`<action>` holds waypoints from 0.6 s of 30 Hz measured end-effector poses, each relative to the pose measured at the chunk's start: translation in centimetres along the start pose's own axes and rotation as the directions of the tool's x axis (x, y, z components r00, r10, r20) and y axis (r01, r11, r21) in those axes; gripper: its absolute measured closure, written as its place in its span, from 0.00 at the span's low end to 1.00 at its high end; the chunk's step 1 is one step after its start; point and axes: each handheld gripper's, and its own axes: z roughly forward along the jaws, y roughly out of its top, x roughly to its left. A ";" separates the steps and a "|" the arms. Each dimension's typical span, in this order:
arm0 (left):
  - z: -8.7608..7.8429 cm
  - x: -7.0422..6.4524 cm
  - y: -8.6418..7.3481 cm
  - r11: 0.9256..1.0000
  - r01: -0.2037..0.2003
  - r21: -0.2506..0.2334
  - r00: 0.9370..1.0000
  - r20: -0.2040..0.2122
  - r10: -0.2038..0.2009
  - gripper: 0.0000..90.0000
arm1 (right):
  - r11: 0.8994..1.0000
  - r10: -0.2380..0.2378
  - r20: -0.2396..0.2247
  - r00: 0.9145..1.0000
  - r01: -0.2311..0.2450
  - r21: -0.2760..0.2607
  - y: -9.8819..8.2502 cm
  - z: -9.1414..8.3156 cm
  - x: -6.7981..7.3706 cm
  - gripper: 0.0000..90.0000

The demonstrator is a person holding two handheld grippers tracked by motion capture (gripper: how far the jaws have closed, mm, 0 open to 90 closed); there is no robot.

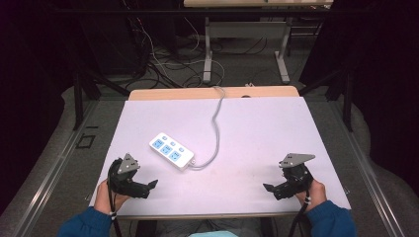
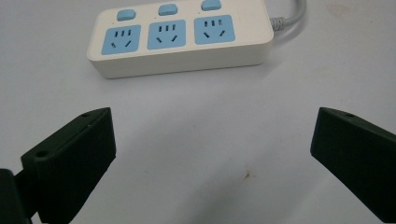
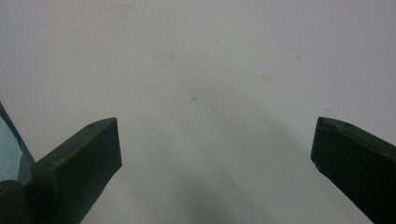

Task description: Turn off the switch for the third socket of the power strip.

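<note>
A white rectangular power strip (image 1: 171, 150) with three light-blue sockets and three small light-blue switches lies flat on the pale lilac surface (image 1: 257, 133), left of the middle and turned at a slant to the edges. Its grey cable (image 1: 216, 129) leaves the end nearest the person, curves round and runs away over the far edge of the surface, where a strip of bare wood shows.

The left gripper (image 1: 150, 186) sits near the near left corner of the surface, held by a hand (image 1: 106, 197) in a blue sleeve, a grey three-cornered plate on top. Its jaws stand wide apart, released, with nothing between them. In the left gripper view the left gripper (image 2: 212, 140) looks straight at the power strip (image 2: 182, 39), which lies a little ahead of the jaw tips and apart from them, its long side across the view; the sockets face up and the cable (image 2: 289, 16) goes off at the upper right.

The right gripper (image 1: 270, 188) sits near the near right corner, held by the other hand (image 1: 314, 192), and points inward toward the middle of the near edge. It too is released, jaws spread wide and empty. In the right gripper view the right gripper (image 3: 215, 140) looks down on bare surface (image 3: 201, 70) with a few faint marks. The two grippers are well apart, and the power strip lies nearer the left one.
</note>
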 end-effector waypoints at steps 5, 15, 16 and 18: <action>-0.1 0.1 -0.6 1.000 0.007 -0.002 1.000 0.004 -0.007 0.00 | 1.000 0.003 -0.004 1.000 -0.003 0.003 0.0 0.0 0.0 0.01; -0.6 -0.1 -1.3 1.000 0.009 -0.002 1.000 0.002 -0.009 0.00 | 1.000 0.003 -0.006 1.000 -0.003 0.007 0.0 0.0 0.0 0.01; -0.6 -0.1 -1.4 1.000 0.009 -0.013 1.000 0.000 -0.009 0.00 | 1.000 0.003 -0.006 1.000 -0.003 0.006 0.0 0.0 0.0 0.01; -0.7 -0.3 -1.6 1.000 0.013 -0.011 1.000 0.000 -0.013 0.00 | 1.000 0.002 -0.005 1.000 -0.002 0.003 0.0 0.0 0.0 0.01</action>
